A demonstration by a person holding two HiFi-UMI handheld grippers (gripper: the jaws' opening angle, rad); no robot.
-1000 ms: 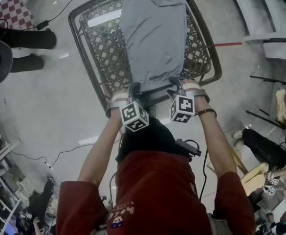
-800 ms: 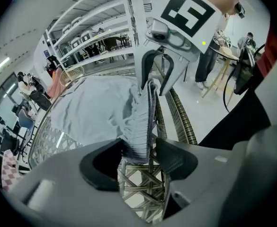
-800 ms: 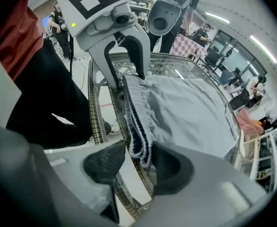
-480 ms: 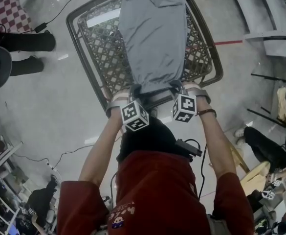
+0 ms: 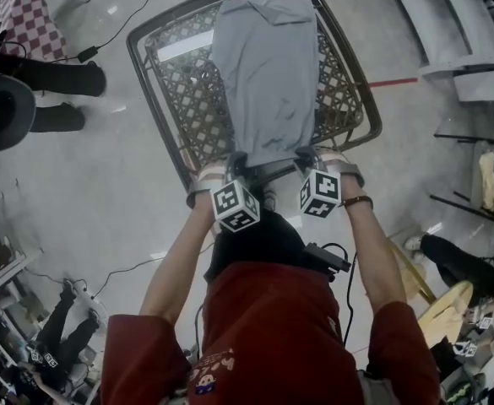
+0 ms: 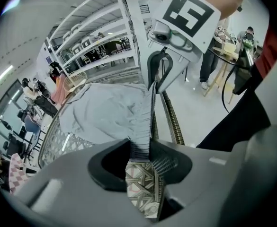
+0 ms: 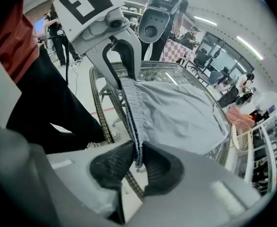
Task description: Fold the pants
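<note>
Grey pants (image 5: pixel 263 66) lie flat and lengthwise on a woven lattice table (image 5: pixel 166 91), the elastic waistband at the near edge. My left gripper (image 5: pixel 236 162) holds the waistband's left corner and my right gripper (image 5: pixel 305 156) its right corner. In the left gripper view the jaws (image 6: pixel 141 149) are shut on the ribbed waistband (image 6: pixel 145 122), having just closed on it. In the right gripper view the jaws (image 7: pixel 137 156) pinch the waistband (image 7: pixel 131 108) too, also just closed. Each view shows the other gripper (image 6: pixel 158 77) (image 7: pixel 121 63) clamped on the same edge.
The table's dark rim (image 5: pixel 366 99) runs close under both grippers. A person in black stands at the left (image 5: pixel 57 78). Cables (image 5: pixel 120 268) trail on the floor, and a red line (image 5: pixel 394 81) marks it at the right. White shelving (image 6: pixel 98 39) stands beyond the table.
Both grippers stay at the near edge of the pants. The waistband between them now looks slightly gathered and raised off the rim. The head camera has shifted a little.
</note>
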